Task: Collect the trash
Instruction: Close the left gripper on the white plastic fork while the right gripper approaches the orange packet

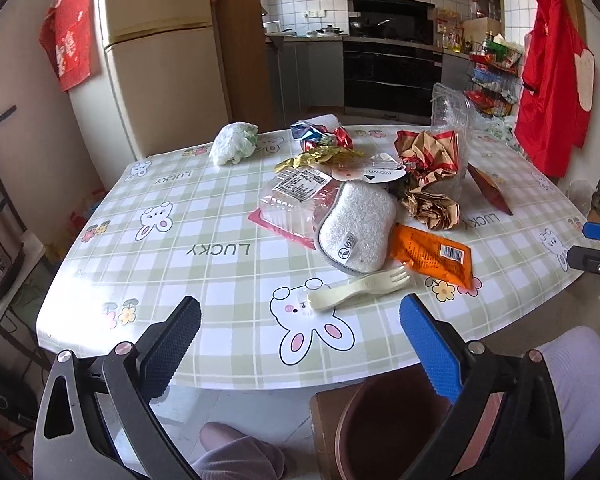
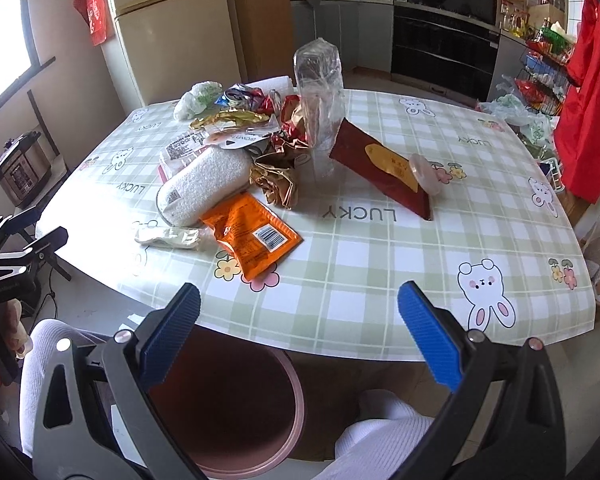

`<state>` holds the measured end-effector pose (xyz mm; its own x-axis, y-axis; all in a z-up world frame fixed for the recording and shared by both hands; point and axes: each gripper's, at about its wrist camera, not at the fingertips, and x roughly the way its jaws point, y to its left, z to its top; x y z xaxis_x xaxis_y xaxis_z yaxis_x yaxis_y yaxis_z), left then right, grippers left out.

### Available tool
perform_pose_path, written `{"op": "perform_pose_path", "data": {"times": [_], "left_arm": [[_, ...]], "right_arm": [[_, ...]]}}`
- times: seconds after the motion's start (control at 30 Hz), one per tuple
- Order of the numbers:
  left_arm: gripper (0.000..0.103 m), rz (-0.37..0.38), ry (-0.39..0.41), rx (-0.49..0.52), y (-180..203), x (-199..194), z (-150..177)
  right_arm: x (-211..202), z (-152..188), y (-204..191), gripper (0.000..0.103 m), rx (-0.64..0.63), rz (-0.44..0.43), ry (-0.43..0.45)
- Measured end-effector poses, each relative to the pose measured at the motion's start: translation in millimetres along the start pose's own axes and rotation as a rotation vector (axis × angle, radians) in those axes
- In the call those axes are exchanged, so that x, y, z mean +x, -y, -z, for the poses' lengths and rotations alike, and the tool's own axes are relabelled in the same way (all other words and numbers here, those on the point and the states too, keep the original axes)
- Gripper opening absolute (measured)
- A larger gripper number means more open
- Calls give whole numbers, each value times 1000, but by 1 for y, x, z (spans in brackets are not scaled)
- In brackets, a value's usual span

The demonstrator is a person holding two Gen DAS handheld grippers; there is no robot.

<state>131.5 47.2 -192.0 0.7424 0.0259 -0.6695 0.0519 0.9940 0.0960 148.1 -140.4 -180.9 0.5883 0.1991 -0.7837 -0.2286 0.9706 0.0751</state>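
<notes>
Lying beyond spread fingers (image 1: 428,344), orange packet (image 1: 432,254), bin (image 2: 228,400) below

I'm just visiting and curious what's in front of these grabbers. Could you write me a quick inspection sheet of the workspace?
Surface: table under a green checked bunny cloth.
Job's things: orange packet, cream spork, crumpled gold wrapper, clear plastic bag, dark red packet, white wad; brown bin below the table edge.
Clutter: grey sponge pad among the trash.
Grippers: left gripper and right gripper open, empty.
Cables: nothing seen on the table.
Surroundings: fridge, black oven, red apron.
</notes>
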Motion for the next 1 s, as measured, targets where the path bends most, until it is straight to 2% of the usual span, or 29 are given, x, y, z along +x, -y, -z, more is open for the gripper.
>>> {"op": "perform_pose_path", "data": {"times": [0.13, 0.23, 0.27, 0.4, 0.5, 0.6, 0.7, 0.8, 0.9, 1.0], "left_arm": [[87, 48, -3, 137, 8, 36, -6], [87, 158, -48, 202, 13, 65, -9], [86, 173, -60, 225, 16, 74, -9], [71, 192, -107, 346, 27, 103, -5], [67, 223, -131, 402, 31, 117, -4], [67, 269, -145, 431, 34, 125, -6], [66, 280, -162, 460, 37, 132, -7], [56, 324, -201, 399, 36, 139, -5], [44, 321, -215, 384, 39, 139, 4], [43, 322, -199, 398, 42, 132, 10]], "right_arm": [[14, -6, 7, 97, 23, -3, -13], [23, -12, 12, 97, 55, -15, -21], [26, -14, 13, 97, 62, -19, -24], [36, -17, 13, 97, 26, 6, -46], [43, -17, 13, 97, 3, 8, -63], [49, -16, 16, 97, 8, 2, -77], [53, -17, 17, 97, 16, -8, -86], [56, -17, 16, 97, 11, -13, -88], [59, -16, 14, 97, 2, -25, -92], [65, -16, 11, 97, -26, -39, -106]]}}
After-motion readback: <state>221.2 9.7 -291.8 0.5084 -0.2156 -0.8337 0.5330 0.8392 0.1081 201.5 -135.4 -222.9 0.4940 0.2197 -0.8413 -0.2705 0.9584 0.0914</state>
